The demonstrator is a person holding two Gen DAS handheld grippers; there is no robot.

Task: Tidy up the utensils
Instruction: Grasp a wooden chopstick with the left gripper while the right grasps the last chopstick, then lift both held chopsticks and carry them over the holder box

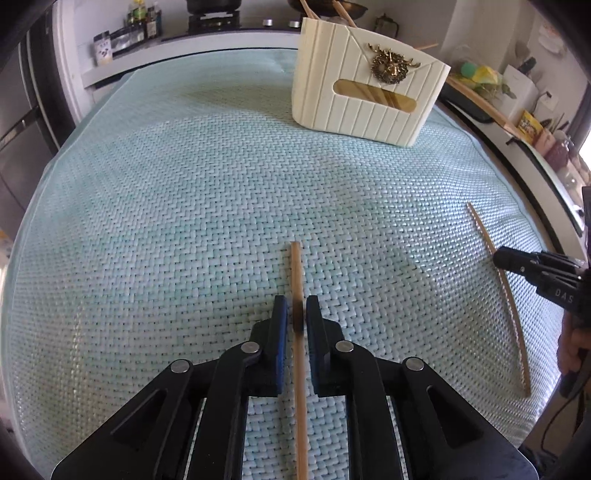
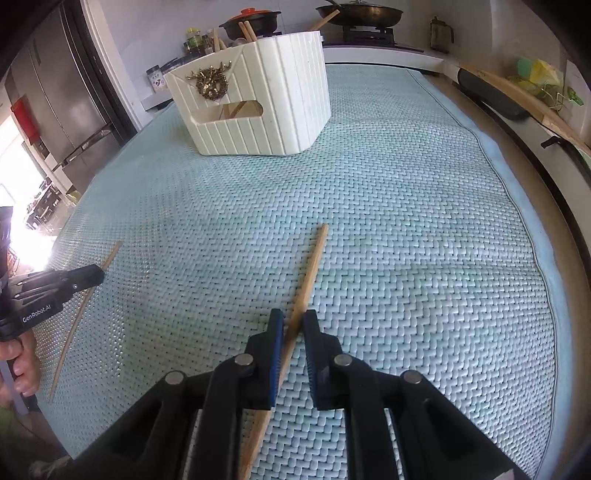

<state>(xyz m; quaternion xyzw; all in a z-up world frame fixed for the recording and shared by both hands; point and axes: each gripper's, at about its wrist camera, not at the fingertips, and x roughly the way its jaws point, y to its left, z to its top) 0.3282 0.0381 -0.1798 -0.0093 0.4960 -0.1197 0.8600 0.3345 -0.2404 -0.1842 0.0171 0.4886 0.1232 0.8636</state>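
Note:
A wooden chopstick (image 1: pixel 295 266) lies on the pale green woven mat (image 1: pixel 184 221) and runs straight between the pads of my left gripper (image 1: pixel 296 310). The jaws stand narrowly open, with a sliver of mat showing on each side of the stick. A second chopstick (image 2: pixel 312 258) slants across the narrow gap of my right gripper (image 2: pixel 293 321), lying on the mat, and the pads are not clamped on it. Each gripper shows in the other view: the right gripper (image 1: pixel 496 258) over its chopstick (image 1: pixel 480 229), the left gripper (image 2: pixel 99 275) over its chopstick (image 2: pixel 68 343). A cream ribbed holder (image 1: pixel 365 96) stands at the far end of the mat, with chopsticks inside.
The holder (image 2: pixel 258 103) bears a brass ornament (image 2: pixel 210 83) and a front slot. A stove with pans (image 2: pixel 362 14), jars (image 1: pixel 140 22) and a fridge (image 2: pixel 59 96) stand beyond the mat. A wooden strip (image 2: pixel 517 92) lies past the right edge. A hand (image 2: pixel 18 354) holds the left gripper's handle.

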